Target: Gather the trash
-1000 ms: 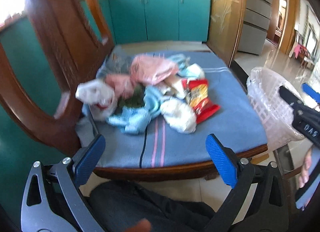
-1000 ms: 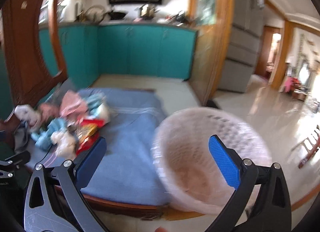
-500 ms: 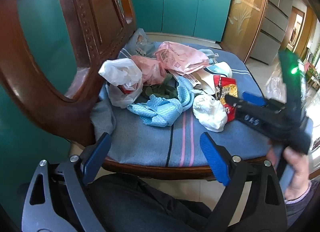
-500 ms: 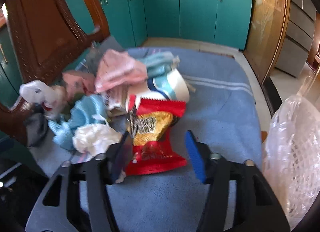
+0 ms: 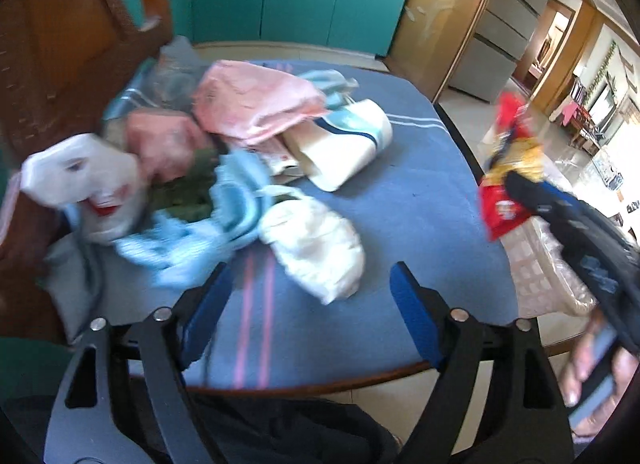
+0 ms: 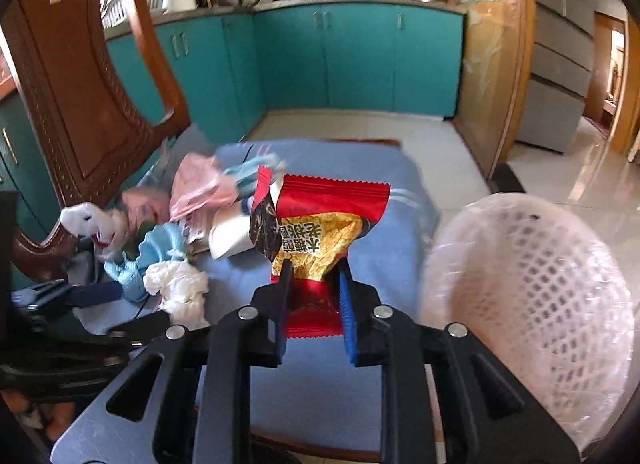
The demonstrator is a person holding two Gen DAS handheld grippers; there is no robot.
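My right gripper [image 6: 314,288] is shut on a red and gold snack wrapper [image 6: 320,224] and holds it above the blue cloth, left of the pink mesh trash basket [image 6: 532,296]. The wrapper also shows in the left wrist view [image 5: 508,168], lifted at the right. My left gripper [image 5: 308,300] is open and empty, near the front edge, facing a crumpled white tissue [image 5: 316,240]. A trash pile lies on the cloth: pink plastic bags [image 5: 256,100], a white bag [image 5: 80,176], a light blue wrapper [image 5: 224,208], a paper cup [image 5: 344,148].
The trash lies on a blue striped cloth [image 5: 420,204] over a wooden seat. A carved wooden chair back [image 6: 76,96] rises at the left. Teal cabinets [image 6: 352,56] stand behind. The basket [image 5: 548,268] sits off the seat's right edge, over tiled floor.
My right gripper closed on the snack wrapper and lifted it off the cloth toward the basket. My left gripper moved closer to the pile.
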